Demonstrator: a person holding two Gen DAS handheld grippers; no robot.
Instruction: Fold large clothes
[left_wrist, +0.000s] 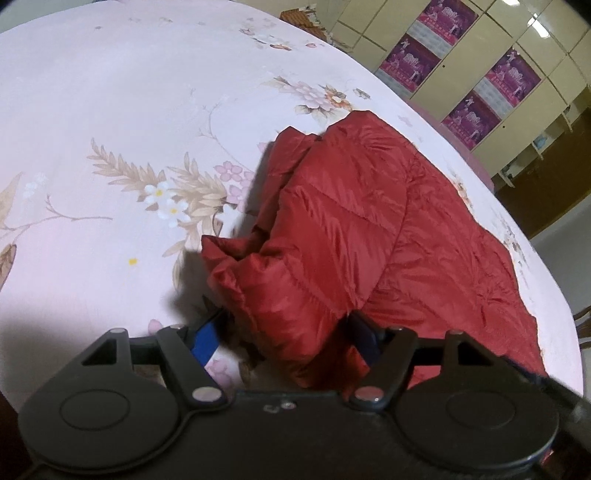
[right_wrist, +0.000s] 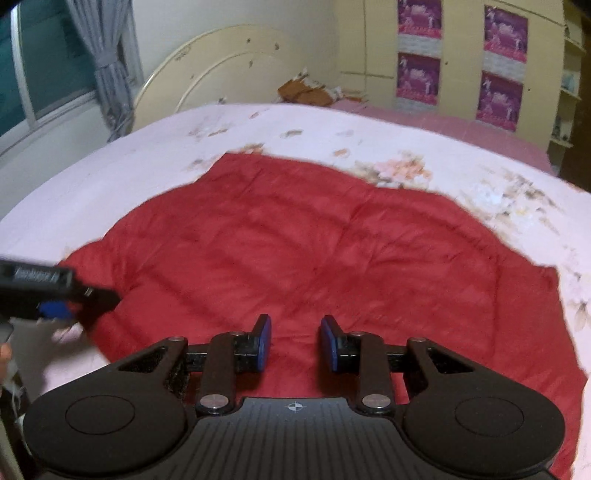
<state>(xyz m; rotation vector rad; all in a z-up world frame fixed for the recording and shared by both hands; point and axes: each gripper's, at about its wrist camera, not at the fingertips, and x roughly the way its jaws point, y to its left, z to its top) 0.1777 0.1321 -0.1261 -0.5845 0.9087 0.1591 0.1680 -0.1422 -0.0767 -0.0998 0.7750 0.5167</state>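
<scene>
The left gripper (left_wrist: 284, 332) is pinching the red jacket's (left_wrist: 351, 229) bunched fold near the bed's (left_wrist: 92, 92) edge; slick padding risks slipping. The right gripper (right_wrist: 295, 341) is hovering, jaws parted.

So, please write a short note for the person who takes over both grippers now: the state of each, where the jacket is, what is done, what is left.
Left gripper: a bunched fold of the red jacket lies between its fingers; whether they clamp it is unclear.
Right gripper: open, empty, above the jacket's near edge.
Jacket: mostly spread flat on the floral bedsheet.
Done: one part lifted over the body.
Left: lay that fold down, then fold the rest.
</scene>
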